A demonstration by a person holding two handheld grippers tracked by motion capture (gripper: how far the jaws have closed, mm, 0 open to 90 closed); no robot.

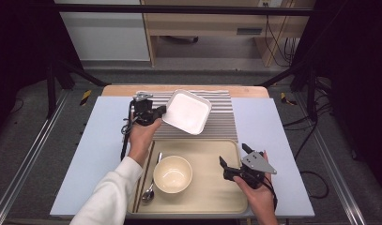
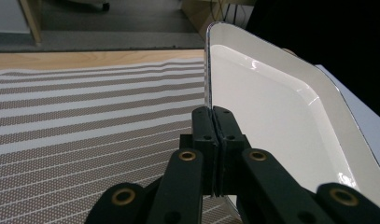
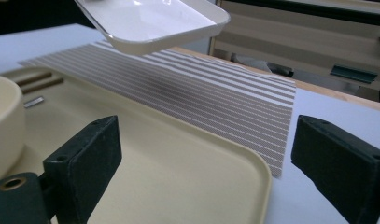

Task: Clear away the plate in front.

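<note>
Black tongs in two hands work over a tray and a striped mat on the table.

Nearest the high camera, a white sleeve [image 1: 111,192] leads up to the left tongs [image 1: 161,112], whose jaws are pressed together on the rim of a white square dish [image 1: 187,111] (the left gripper view shows the thin edge pinched between them). That dish hangs tilted, clear above the striped mat [image 1: 221,123], near its left half. The right tongs [image 1: 232,161] stand wide apart with nothing between them, hovering over the right end of the beige tray [image 1: 212,192]. On this tray sit a cream bowl [image 1: 172,174] and, just beside it on the left, a spoon [image 1: 149,191]. Two brown chopsticks [image 1: 145,171] lie along the tray's left edge.
</note>
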